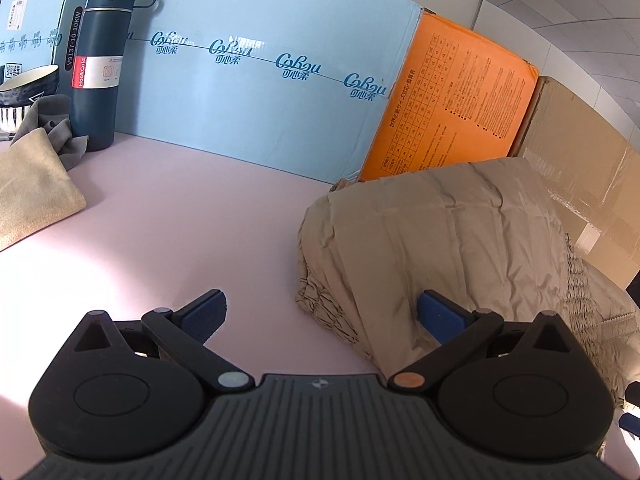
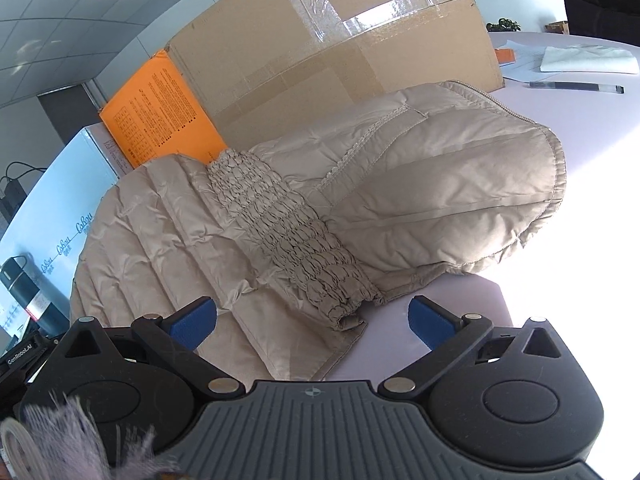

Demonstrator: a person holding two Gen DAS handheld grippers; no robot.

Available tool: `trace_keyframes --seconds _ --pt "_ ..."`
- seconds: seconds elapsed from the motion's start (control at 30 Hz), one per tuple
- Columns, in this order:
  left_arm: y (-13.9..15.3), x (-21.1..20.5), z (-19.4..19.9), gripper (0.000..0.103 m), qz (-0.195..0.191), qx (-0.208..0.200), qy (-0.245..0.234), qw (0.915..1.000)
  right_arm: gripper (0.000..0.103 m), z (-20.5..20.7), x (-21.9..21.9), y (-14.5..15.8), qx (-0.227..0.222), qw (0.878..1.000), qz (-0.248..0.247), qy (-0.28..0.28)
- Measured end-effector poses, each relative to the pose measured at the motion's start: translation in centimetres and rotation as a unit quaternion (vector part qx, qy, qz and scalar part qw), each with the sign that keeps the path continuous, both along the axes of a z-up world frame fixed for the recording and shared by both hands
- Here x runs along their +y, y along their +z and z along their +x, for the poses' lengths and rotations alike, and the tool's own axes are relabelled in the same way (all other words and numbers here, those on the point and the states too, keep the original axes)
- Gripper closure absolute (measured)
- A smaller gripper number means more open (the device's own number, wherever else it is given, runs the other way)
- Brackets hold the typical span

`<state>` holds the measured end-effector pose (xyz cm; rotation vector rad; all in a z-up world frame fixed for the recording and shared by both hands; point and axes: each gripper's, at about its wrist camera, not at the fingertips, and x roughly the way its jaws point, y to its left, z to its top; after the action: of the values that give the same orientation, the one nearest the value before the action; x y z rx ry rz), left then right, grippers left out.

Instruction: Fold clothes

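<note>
Both sets of jaws were spread wide, gripping nothing! The left gripper [image 1: 320,316] hovered at the beige padded jacket's [image 1: 460,248] near edge, one blue pad touching the fabric; the right gripper [image 2: 312,320] faced its smocked waistband [image 2: 288,236], probably ready to take hold. One jacket lay bundled on the pink desk [image 1: 192,208], crowded against three boxes: blue [image 1: 260,80], orange [image 1: 452,104], brown [image 2: 332,52]. One flask [image 1: 100,64] stood far left.

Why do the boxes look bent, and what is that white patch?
Left wrist view: the fisheye lens bows the blue box into a curve. Right wrist view: strong light blows out the table right of the beige jacket; something fuzzy sits blurred bottom-left.
</note>
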<state>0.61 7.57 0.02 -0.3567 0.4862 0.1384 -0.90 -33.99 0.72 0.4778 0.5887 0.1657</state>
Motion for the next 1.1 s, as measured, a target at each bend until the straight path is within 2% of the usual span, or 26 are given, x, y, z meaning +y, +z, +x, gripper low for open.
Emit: trace_keyframes --seconds 0.13,0.33,0.43,0.57,0.7,0.77,0.9,0.97,1.07,1.1 --pt "0.2 0.1 -0.2 0.0 -0.008 -0.006 0.008 0.9999 0.0 -0.5 0.9 0.0 0.01 1.0 -0.002 0.013" --pt "0.3 1.4 -0.4 0.0 -0.041 -0.008 0.035 0.9985 0.0 -1.5 3.6 0.2 0.025 0.996 0.033 0.082" --pt "0.2 1.8 -0.3 0.0 -0.049 -0.004 0.045 0.9978 0.0 -2.2 5.6 0.6 0.018 0.995 0.002 0.098" --pt "0.2 1.7 -0.3 0.0 -0.047 -0.003 0.046 0.9978 0.0 -3.2 8.1 1.6 -0.02 0.989 -0.051 0.14" --pt "0.6 1.9 -0.8 0.0 -0.05 -0.018 0.063 0.9966 0.0 -3.9 11.4 2.8 -0.057 0.975 -0.086 0.197" --pt "0.8 2.4 -1.3 0.0 -0.06 -0.03 0.082 0.9944 0.0 -4.2 14.1 3.2 -0.079 0.963 -0.133 0.221" --pt "1.3 4.1 -2.6 0.0 -0.089 -0.054 0.142 0.9844 0.0 -4.3 19.9 3.6 -0.131 0.924 -0.262 0.247" --pt "1.7 4.9 -3.7 0.0 -0.096 -0.078 0.182 0.9755 0.0 -3.9 22.8 3.4 -0.156 0.897 -0.329 0.251" --pt "2.4 5.8 -5.4 0.0 -0.092 -0.12 0.246 0.9574 0.0 -3.1 26.9 2.6 -0.195 0.844 -0.427 0.258" --pt "2.6 6.0 -5.9 0.0 -0.09 -0.133 0.262 0.9517 0.0 -2.6 27.8 2.3 -0.199 0.832 -0.447 0.26"
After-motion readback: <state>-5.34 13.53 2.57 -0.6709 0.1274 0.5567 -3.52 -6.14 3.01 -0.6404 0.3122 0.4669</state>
